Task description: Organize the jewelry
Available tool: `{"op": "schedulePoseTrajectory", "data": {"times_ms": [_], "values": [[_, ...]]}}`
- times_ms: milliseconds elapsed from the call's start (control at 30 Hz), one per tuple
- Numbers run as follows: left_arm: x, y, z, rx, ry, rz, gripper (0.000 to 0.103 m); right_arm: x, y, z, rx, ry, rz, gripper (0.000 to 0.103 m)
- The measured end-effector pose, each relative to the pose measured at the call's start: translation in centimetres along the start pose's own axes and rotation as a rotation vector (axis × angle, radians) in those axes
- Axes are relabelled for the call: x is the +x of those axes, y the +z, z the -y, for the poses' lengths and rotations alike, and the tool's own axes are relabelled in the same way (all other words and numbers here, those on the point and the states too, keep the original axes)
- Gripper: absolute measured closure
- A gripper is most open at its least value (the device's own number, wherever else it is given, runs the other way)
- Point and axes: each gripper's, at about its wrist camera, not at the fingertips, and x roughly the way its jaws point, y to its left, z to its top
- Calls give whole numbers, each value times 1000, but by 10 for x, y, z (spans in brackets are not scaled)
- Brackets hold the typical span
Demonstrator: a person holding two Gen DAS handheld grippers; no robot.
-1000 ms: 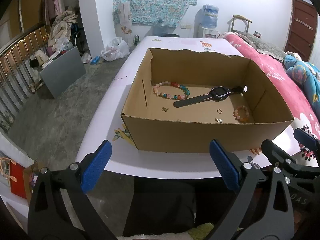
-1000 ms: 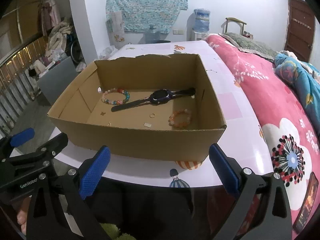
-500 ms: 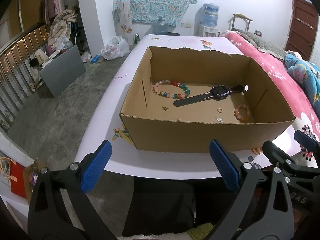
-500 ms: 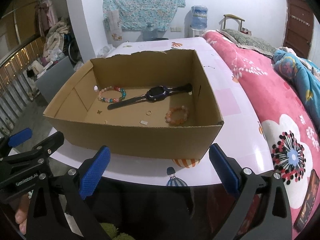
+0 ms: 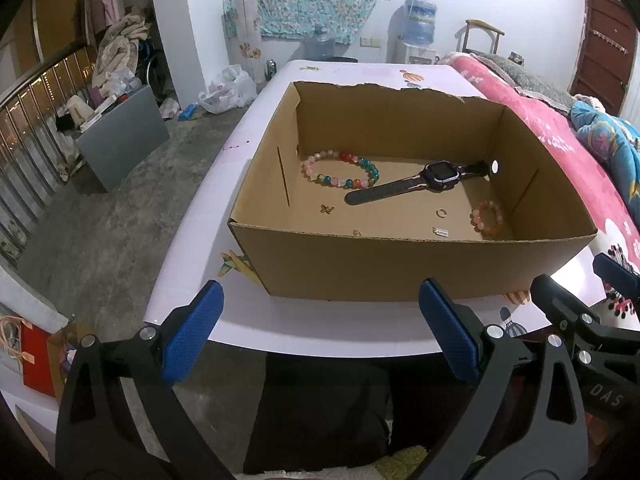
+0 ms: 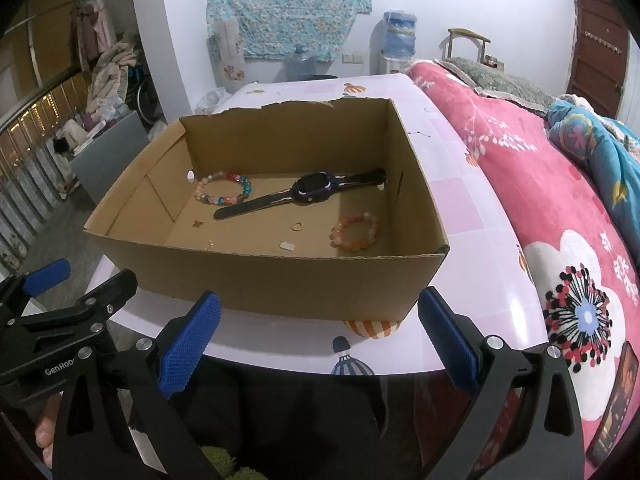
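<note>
Two views to go thru. Left wrist view first: your left gripper (image 5: 320, 336) sits low centre, blue pads spread wide, nothing between them, short of the open brown cardboard box (image 5: 400, 264) on the pale pink table (image 5: 280, 328). Your right gripper (image 5: 616, 276) pokes in at lower right; can't tell its gap from here. All jewelry lies loose on the box floor, prob. dumped there for sorting: 1 multicolour bead bracelet (image 5: 340, 168) upper left of the floor, 1 black smartwatch w/ long strap (image 5: 420, 182) centre, 1 orange-pink bead bracelet (image 5: 487, 219) at right, 1 small gold ring (image 5: 441, 212), 1 tiny butterfly-shaped charm (image 5: 327, 209), 1 small silver clasp-like piece (image 5: 440, 232), 1 tiny gold bit (image 5: 357, 233) by the near wall.

Right wrist view: right gripper is bottom centre, pads likewise wide apart and holding nothing, aimed at the box's near wall. Same 7 pcs show, none touching except strap end near the multicolour bracelet. A red floral quilt (image 6: 540, 208) fills the right side.
</note>
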Motion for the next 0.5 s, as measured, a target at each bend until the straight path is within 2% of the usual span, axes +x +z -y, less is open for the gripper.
{"op": "schedulePoseTrajectory", "data": {"times_ms": [500], "values": [[4, 2, 3, 4, -7, -14, 8, 3, 0, 4, 1, -3, -10, 7]]}}
